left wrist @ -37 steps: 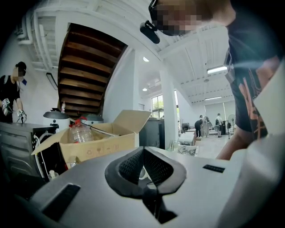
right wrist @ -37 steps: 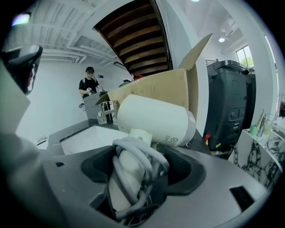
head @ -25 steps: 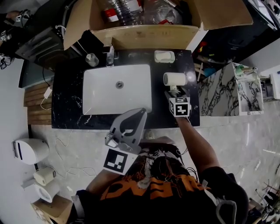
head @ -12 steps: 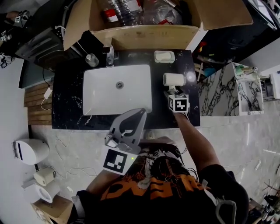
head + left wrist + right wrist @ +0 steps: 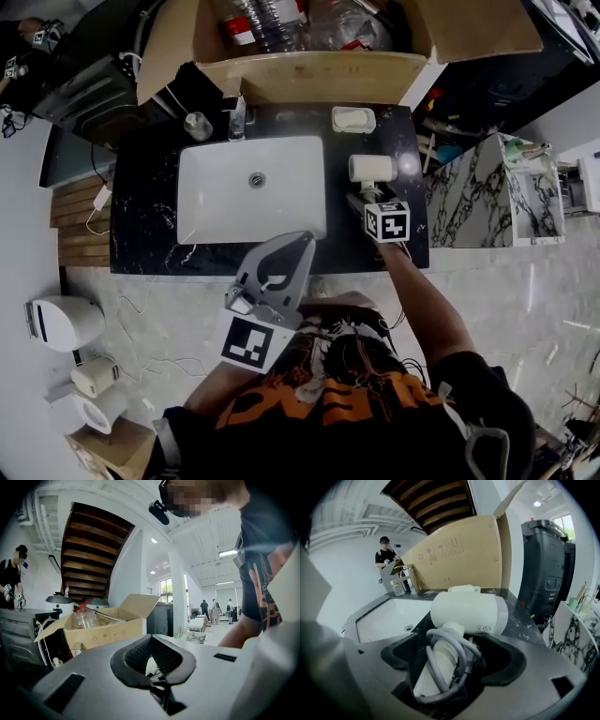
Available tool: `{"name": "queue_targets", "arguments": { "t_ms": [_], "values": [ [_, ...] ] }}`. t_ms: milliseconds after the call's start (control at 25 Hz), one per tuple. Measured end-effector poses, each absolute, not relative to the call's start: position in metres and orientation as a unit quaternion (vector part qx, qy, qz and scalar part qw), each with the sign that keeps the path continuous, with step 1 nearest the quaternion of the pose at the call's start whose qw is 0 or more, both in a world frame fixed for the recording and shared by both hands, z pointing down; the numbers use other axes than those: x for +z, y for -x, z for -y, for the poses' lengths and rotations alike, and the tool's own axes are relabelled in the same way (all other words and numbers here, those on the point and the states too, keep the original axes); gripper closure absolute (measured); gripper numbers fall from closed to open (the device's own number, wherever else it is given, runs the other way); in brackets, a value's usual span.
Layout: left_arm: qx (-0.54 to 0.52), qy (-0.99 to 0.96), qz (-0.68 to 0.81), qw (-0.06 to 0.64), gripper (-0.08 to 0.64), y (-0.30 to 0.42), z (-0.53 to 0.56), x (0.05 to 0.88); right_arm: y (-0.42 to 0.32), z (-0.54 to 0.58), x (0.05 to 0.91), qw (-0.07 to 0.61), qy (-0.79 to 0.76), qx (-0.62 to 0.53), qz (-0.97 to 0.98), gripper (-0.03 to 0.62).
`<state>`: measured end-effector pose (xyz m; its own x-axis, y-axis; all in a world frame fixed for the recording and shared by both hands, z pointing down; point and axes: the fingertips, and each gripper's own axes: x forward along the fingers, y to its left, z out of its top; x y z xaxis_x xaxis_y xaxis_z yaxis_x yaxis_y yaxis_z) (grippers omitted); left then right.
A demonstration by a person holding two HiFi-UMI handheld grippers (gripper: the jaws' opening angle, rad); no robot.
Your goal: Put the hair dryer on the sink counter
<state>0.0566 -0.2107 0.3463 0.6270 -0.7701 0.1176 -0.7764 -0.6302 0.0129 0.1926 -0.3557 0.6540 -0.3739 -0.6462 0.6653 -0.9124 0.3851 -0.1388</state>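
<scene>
A white hair dryer (image 5: 372, 169) lies on the black marble sink counter (image 5: 150, 187), to the right of the basin. Its handle, with the grey cord wound round it (image 5: 447, 663), points back between the jaws of my right gripper (image 5: 366, 195). Those jaws are opening: the handle lies between them (image 5: 454, 656) and the dark pads (image 5: 511, 660) stand off it on both sides. My left gripper (image 5: 302, 240) hovers off the counter's front edge, near my body. Its jaws meet at the tips (image 5: 151, 639) with nothing in them.
A white basin (image 5: 251, 192) fills the counter's middle, with a faucet (image 5: 234, 120) and a small jar (image 5: 197, 127) behind it. A soap dish (image 5: 352, 120) sits behind the dryer. An open cardboard box (image 5: 309, 75) of bottles stands at the back. A marble-patterned stand (image 5: 487, 192) is to the right.
My right gripper's marker cube has drifted slightly right and toward the counter. The hair dryer stays in the same spot. The left gripper has not moved.
</scene>
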Motion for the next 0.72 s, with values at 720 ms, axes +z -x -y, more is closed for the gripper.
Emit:
{"name": "queue_targets", "arguments": {
  "t_ms": [720],
  "values": [
    [0.059,-0.91,0.41,0.017,0.537,-0.062,0.206,0.347,-0.184,0.324,0.58,0.213,-0.507,0.129,0.825,0.197]
  ]
}}
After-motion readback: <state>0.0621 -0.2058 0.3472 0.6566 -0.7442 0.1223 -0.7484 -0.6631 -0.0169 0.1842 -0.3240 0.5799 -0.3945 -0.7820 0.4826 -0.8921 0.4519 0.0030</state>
